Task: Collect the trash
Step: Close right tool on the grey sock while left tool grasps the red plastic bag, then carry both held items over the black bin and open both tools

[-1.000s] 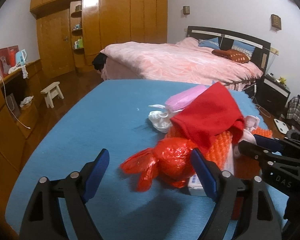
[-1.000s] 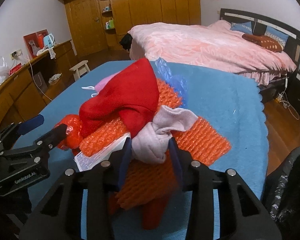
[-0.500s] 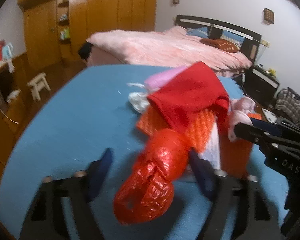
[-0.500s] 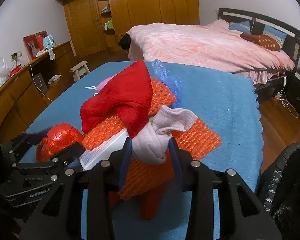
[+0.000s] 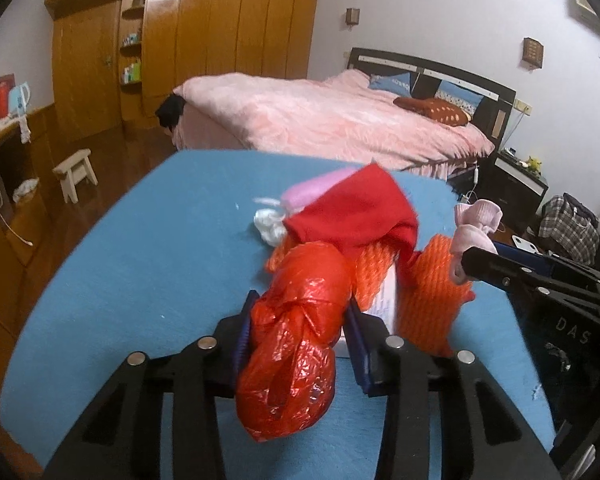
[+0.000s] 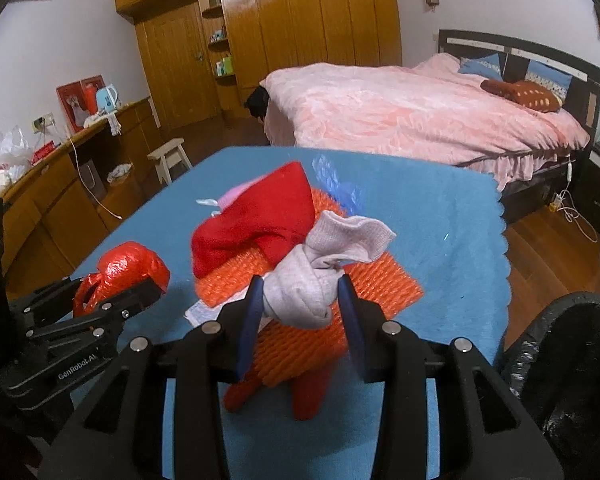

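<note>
Blue-covered table (image 5: 148, 264) in a bedroom; red plastic bag (image 5: 296, 332) sits between the left gripper (image 5: 300, 336) pads, whose jaws have just been closing onto it. Right of that bag, the right gripper (image 6: 300, 312) clamps a balled grey-pink sock (image 6: 304, 292), with orange foam netting (image 6: 380, 284) beneath.

Left hand-held gripper (image 5: 300, 336), right hand-held gripper (image 6: 300, 316): black frames, blue pads, silver screws, white lettering.
</note>
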